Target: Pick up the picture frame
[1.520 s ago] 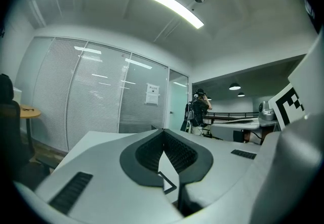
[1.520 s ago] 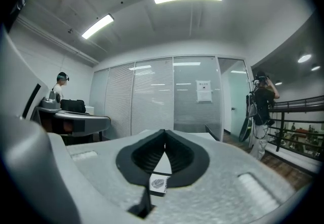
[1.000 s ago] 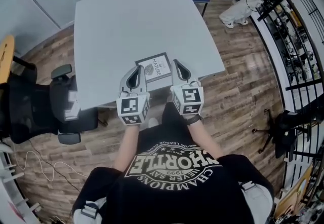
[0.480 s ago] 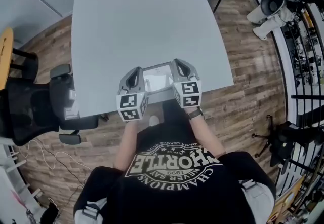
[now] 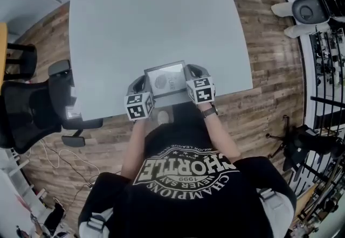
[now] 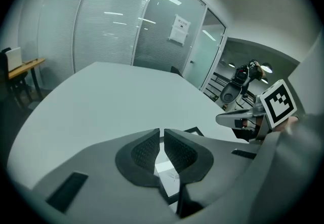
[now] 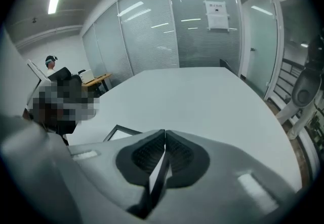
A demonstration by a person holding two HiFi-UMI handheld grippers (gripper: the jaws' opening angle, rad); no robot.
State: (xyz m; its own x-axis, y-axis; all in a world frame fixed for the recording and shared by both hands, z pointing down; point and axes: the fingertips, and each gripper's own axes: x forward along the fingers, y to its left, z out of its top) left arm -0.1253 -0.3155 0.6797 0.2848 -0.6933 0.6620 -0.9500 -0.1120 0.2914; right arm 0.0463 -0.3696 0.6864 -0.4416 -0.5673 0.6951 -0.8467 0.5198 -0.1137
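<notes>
- Both hands have come down toward the counter (image 5: 151,16) over the last second. The left tongs (image 6: 161,135) and right tongs (image 7: 164,138) stood high over the picture frame (image 5: 166,78) then, and now sit low on either side of it. The frame itself has not shifted.
- It lies flat and face up at the counter's 6 o'clock, close to the near edge. The left tongs are at its 9 o'clock and the right tongs at its 3 o'clock.
- Both tongs are clenched, pads together, with nothing between them. The frame's dark border and white mat show underneath each pair. I cannot tell whether the tips touch it.
- My read is that this is the reach before the grip.
  - The tongs need to open before anything else happens.
  - A frame lying flat offers no lip, so one pad has to get under the rim.
  - One way is to drag the frame toward 6 o'clock until its border overhangs the counter edge.
  - The other is to press one side so the opposite side tips up.
  - The pads should close on the dark border, not the glazed middle.
  - Both hands should rise together so the frame stays level and does not swing or slip.
- Count:
  - one picture frame
  - two pairs of tongs
  - one counter
  - one black office chair (image 5: 32,116) at the counter's 9 o'clock
</notes>
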